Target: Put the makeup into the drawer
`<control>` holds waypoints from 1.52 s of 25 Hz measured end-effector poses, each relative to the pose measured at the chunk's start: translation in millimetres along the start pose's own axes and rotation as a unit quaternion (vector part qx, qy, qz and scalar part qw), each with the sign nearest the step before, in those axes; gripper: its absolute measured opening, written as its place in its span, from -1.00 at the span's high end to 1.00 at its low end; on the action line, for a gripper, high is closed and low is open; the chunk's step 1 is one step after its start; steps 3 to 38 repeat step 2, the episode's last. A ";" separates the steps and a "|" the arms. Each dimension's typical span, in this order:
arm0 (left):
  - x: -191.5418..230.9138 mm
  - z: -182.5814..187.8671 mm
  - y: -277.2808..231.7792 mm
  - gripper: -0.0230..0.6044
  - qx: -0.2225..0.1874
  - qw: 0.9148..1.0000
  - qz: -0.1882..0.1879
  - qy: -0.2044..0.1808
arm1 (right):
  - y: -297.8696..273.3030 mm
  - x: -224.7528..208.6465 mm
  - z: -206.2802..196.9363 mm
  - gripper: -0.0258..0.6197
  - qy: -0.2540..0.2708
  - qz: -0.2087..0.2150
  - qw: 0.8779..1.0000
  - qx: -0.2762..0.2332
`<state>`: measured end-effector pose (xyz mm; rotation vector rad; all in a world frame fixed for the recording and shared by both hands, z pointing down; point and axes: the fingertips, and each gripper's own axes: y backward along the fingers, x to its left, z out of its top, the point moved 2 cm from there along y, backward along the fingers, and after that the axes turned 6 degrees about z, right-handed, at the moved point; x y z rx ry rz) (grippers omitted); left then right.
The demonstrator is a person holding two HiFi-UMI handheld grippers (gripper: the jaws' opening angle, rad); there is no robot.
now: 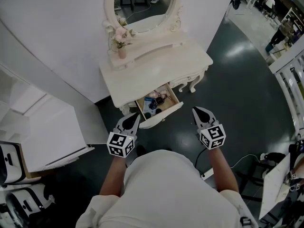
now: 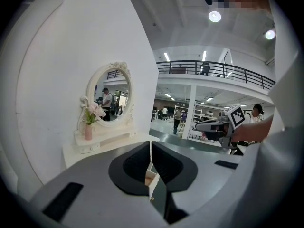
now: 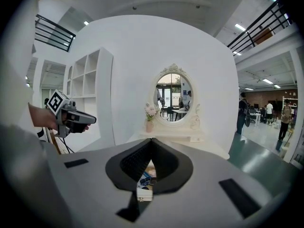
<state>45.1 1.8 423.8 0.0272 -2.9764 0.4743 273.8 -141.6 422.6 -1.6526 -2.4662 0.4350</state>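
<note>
A cream dressing table (image 1: 142, 75) stands against the white wall, and its drawer (image 1: 176, 99) is pulled out. Several small makeup items (image 1: 154, 102) lie inside the drawer. My left gripper (image 1: 136, 117) hovers just in front of the drawer's left corner, shut and empty. My right gripper (image 1: 195, 110) hangs to the right of the drawer front, also shut with nothing in it. In the right gripper view the makeup (image 3: 145, 177) shows below the closed jaws, and the left gripper (image 3: 73, 119) is at the left. The left gripper view shows the drawer's edge (image 2: 151, 178) and the right gripper (image 2: 213, 126).
An oval mirror (image 1: 140, 6) and a pink vase of flowers (image 1: 121, 44) stand on the table's raised back. A white shelf unit (image 1: 47, 132) is at the left. Cables (image 1: 247, 161) and a white panel (image 1: 275, 179) lie on the dark floor at the right.
</note>
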 end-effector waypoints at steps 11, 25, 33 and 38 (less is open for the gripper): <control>1.2 0.3 0.2 0.85 -0.001 1.000 0.002 0.001 | 0.3 -0.6 0.8 0.83 -0.001 -0.001 1.000 -0.002; 1.2 0.3 0.2 0.85 -0.001 1.000 0.002 0.001 | 0.3 -0.6 0.8 0.83 -0.001 -0.001 1.000 -0.002; 1.2 0.3 0.2 0.85 -0.001 1.000 0.002 0.001 | 0.3 -0.6 0.8 0.83 -0.001 -0.001 1.000 -0.002; 1.2 0.3 0.2 0.85 -0.001 1.000 0.002 0.001 | 0.3 -0.6 0.8 0.83 -0.001 -0.001 1.000 -0.002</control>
